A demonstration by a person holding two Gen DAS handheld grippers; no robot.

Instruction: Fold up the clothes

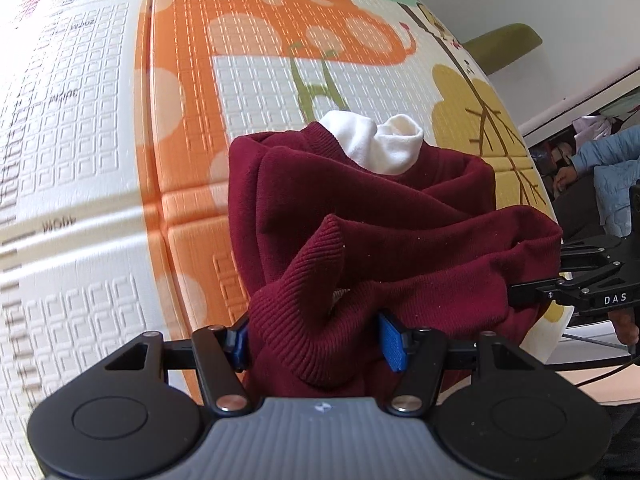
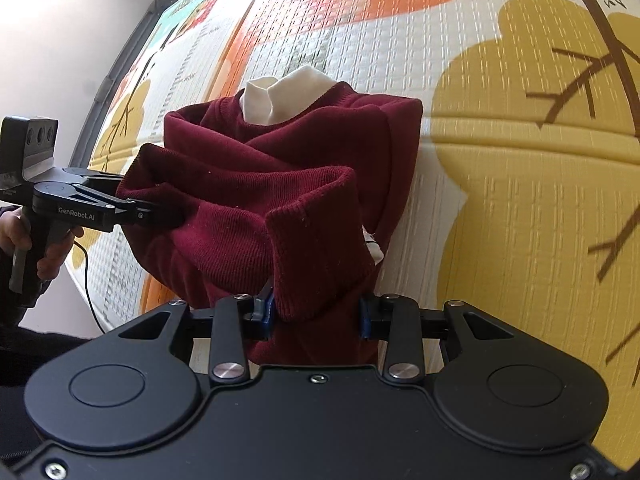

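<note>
A dark red knit sweater (image 1: 360, 208) with a white collar (image 1: 376, 144) lies partly folded on the play mat, its lower part lifted. My left gripper (image 1: 316, 340) is shut on a bunched ribbed edge of the sweater, its blue pads (image 1: 392, 340) pressing the cloth from both sides. In the right wrist view the same sweater (image 2: 280, 168) shows its white collar (image 2: 280, 96) at the far end. My right gripper (image 2: 318, 314) is shut on the ribbed hem there. The left gripper's fingers (image 2: 132, 208) reach into the sweater's left corner, and the right gripper's fingers (image 1: 536, 294) hold its right side.
A patterned foam play mat (image 1: 100, 140) in orange, white and yellow covers the floor under the sweater. A person's hand (image 2: 24, 236) grips the left tool's handle. A person in light blue (image 1: 608, 168) sits at the far right, near a green chair (image 1: 504, 46).
</note>
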